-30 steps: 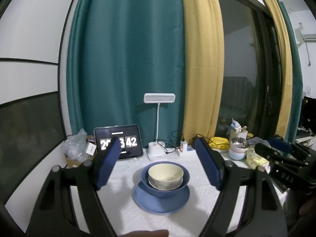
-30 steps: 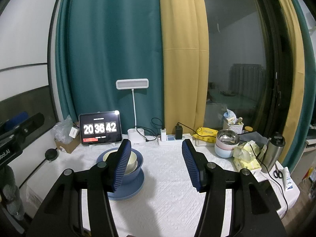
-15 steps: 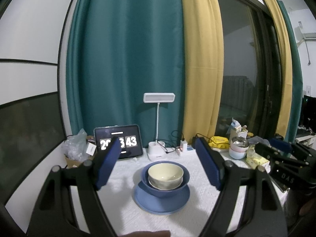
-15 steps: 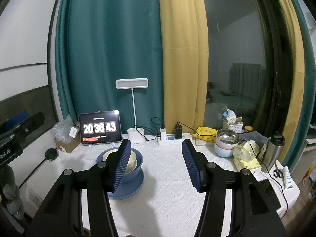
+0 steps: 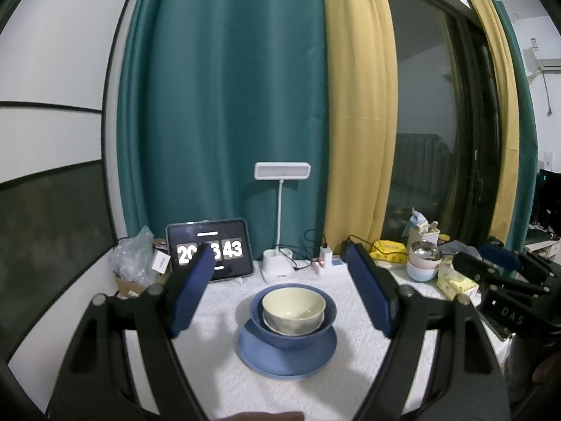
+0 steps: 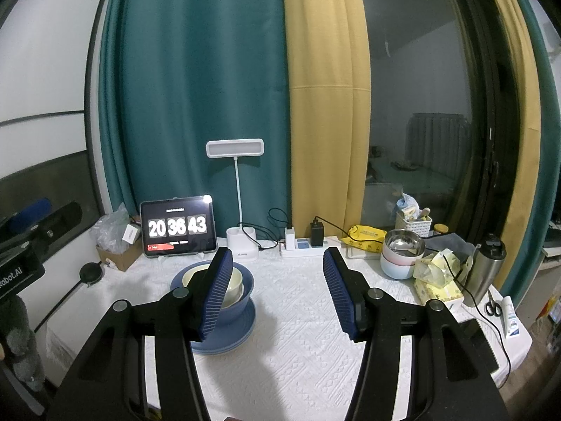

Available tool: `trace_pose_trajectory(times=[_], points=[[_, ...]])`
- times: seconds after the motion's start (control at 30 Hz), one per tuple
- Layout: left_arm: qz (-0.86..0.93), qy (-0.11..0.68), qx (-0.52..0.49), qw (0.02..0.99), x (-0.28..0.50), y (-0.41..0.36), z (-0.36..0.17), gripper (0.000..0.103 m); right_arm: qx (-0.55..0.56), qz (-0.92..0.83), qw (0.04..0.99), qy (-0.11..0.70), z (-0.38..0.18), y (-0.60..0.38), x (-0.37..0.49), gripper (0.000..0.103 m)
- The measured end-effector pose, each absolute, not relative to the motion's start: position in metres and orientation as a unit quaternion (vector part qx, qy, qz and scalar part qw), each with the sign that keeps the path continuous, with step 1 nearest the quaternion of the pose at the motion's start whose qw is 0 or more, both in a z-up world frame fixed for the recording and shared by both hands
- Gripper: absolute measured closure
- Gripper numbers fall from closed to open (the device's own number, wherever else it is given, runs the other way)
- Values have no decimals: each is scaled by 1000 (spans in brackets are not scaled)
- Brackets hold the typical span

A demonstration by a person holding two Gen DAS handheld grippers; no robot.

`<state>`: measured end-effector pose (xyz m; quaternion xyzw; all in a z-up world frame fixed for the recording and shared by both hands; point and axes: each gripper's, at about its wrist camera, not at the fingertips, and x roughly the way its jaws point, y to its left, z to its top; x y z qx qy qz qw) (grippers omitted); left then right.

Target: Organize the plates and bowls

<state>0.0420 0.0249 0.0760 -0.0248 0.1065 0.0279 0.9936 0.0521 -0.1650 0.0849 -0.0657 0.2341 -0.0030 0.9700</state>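
Stacked near the middle of the bench (image 5: pixel 217 379): cream bowl (image 5: pixel 293 310) nested inside blue bowl (image 5: pixel 292 333), that one seated on blue plate (image 5: pixel 287 356). Looks already organized, or close to it.

Left gripper (image 5: pixel 280 289) hovering above and in front of the stack, jaws released, spread wide to either side of it, holding nothing. Right gripper (image 6: pixel 277 291) likewise released and empty, aimed at bare cloth just right of the stack, its left pad overlapping the bowls in view only.

Risks, judged from here:
- Glazed, smooth, round ceramic throughout, so a pinch on a curved rim could slip or tip the piece.
- Cream bowl sitting slightly askew in the blue one; a nudge could rock it, or lift both together.
- Blue bowl perched on a shallow plate with a narrow foot; a sideways push could slide the whole stack across the cloth.
- Tablet clock (image 6: pixel 177 226), lamp base (image 6: pixel 241 244) and power strip (image 6: pixel 305 247) with trailing cables close behind; an overshoot forward could knock them.
- Metal bowl set (image 6: pixel 402 252), tissue pack (image 6: pixel 434 280) and steel flask (image 6: pixel 485 268) crowded at right, well apart from the stack.

Cloth white, quilted with raised pattern, some grip. Pads dark blue, ribbed, rubbery-looking.
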Motion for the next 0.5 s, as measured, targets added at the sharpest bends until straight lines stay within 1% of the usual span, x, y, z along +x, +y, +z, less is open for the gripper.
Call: trace_pose_trajectory(times=[0.5], points=[[29,108,-22,993,42,24,74,24,-66,-3,970,234,85,-164,52,46]])
